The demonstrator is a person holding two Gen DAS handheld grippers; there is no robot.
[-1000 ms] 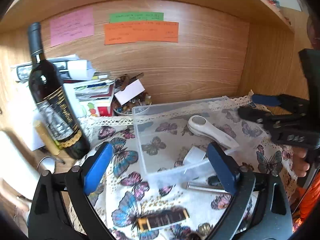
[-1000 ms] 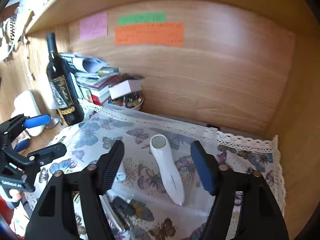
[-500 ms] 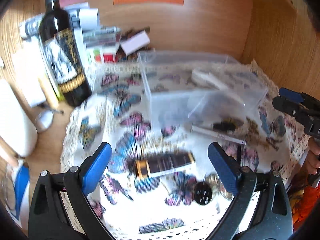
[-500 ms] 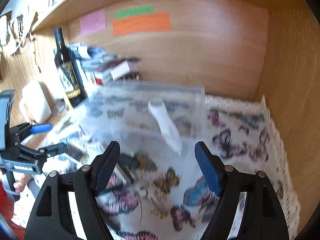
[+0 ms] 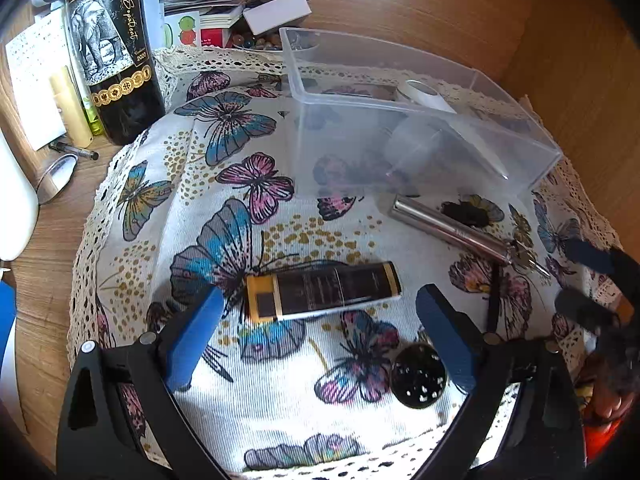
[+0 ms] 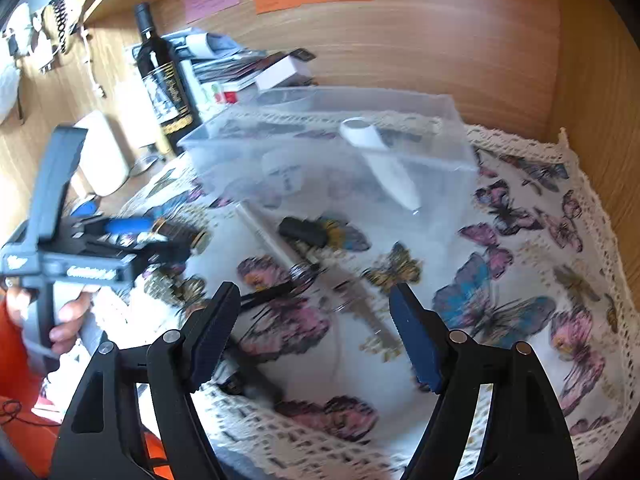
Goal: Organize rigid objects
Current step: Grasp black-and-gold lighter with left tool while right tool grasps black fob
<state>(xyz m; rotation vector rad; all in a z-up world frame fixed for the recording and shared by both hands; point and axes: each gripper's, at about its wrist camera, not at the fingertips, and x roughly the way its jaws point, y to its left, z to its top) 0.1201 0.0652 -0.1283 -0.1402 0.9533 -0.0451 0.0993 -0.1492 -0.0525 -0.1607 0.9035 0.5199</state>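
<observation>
A cotton cloth printed with pink, blue and gold butterflies and edged in cream lace covers the wood-grain desk. On it stands a clear, thin-walled rectangular plastic bin, and inside lies a smooth white tapered device with a round end. In front of the bin, on the bare cloth, lie the loose rigid pieces: a polished metal tube, a small matte black oblong just behind it, a flat glossy black bar with gold ends, and a round black disc speckled with white.

The left gripper hangs over the black and gold bar, its blue ribbed pads spread wide to either side, pinching nothing. The right gripper also stands spread apart with nothing between its pads, above the cloth near the metal tube; that view is motion-blurred.

At the back left a dark glass wine bottle with an elephant label stands upright beside a stack of papers and booklets and a white box.
</observation>
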